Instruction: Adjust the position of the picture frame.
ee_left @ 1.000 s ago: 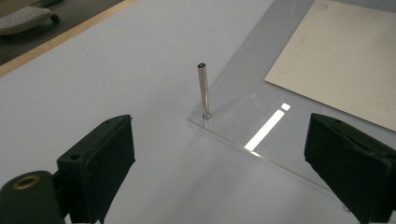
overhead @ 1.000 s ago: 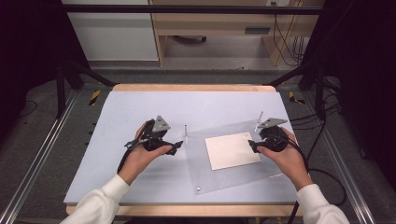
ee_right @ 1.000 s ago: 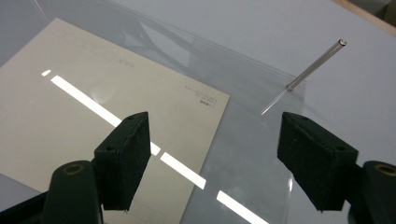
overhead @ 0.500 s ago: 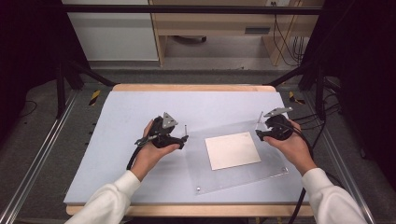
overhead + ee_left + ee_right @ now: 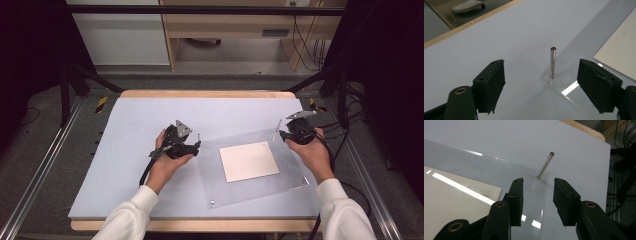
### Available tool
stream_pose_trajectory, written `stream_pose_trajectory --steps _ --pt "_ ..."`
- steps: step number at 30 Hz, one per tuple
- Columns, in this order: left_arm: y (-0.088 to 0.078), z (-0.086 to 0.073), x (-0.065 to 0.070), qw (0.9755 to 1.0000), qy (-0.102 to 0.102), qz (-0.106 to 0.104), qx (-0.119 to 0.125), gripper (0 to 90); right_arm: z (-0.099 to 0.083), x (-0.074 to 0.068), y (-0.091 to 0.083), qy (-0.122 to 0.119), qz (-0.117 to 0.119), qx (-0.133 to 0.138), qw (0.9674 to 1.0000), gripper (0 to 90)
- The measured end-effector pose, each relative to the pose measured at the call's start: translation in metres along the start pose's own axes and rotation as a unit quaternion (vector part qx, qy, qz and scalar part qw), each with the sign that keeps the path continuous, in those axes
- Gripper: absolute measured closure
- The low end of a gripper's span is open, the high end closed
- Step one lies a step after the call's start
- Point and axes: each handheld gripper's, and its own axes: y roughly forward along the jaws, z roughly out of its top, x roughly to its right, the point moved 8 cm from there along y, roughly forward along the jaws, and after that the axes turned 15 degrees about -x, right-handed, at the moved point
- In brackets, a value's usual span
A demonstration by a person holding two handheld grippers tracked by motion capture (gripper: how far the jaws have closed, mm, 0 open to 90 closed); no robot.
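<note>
Two pins stand at the sheet's [image 5: 260, 187] far corners — left pin [image 5: 552, 62] ahead of the left gripper's [image 5: 549, 87] spread jaws, right pin [image 5: 545, 165] beyond the right gripper's [image 5: 537, 200] closing, empty jaws.

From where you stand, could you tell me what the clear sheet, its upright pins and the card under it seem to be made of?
Clear sheet: probably acrylic, glossy; transparent, with lamp reflections.
Upright pins: apparently polished metal; silvery, shiny rods.
Card: looks like matte cream paper or cardstock with faint print; which one I can't tell.
</note>
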Motion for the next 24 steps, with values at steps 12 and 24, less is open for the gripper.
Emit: stream_pose_trajectory --steps 12,24 --pt "0.019 0.004 0.008 0.9988 -0.038 -0.024 0.018 31.5 0.013 0.008 0.039 0.030 0.015 0.006 0.9994 63.9" --pt "0.023 -0.003 0.012 0.9983 -0.043 -0.035 0.019 35.7 0.018 0.013 0.069 0.069 0.040 -0.003 0.9968 68.7"
